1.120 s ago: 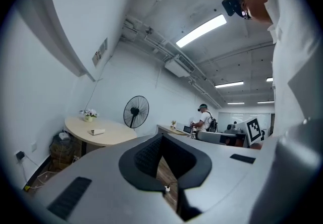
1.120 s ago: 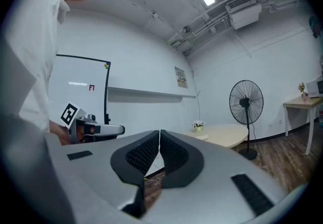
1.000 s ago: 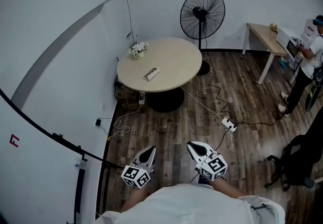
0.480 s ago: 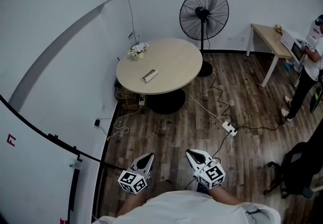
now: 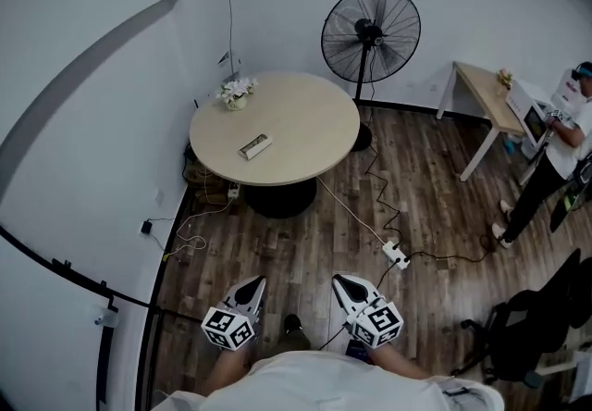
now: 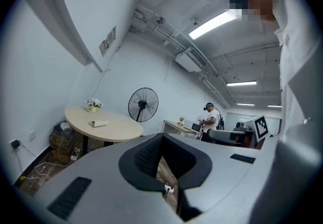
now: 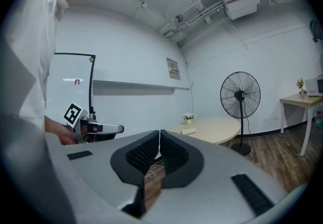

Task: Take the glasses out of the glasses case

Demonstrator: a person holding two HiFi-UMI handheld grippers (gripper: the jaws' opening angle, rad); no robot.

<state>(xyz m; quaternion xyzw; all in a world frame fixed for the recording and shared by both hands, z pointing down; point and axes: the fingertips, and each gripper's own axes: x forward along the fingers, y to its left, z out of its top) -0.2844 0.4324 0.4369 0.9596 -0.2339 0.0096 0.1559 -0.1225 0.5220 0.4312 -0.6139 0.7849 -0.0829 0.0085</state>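
Left gripper [image 5: 252, 285] and right gripper [image 5: 344, 281] are both clenched on nothing, jaw tips pressed together, held low just before the person's body. Well ahead of them stands the round table [image 5: 305, 136], with a standing fan [image 5: 370, 30] beyond it to the right. On the tabletop, straight ahead of the left gripper and well apart from both, lies the glasses case [image 5: 253, 146]; a small flower pot [image 5: 235, 93] sits behind it.

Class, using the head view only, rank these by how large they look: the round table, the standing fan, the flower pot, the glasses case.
1. round table
2. standing fan
3. flower pot and glasses case: both small and about alike, too close to rank.
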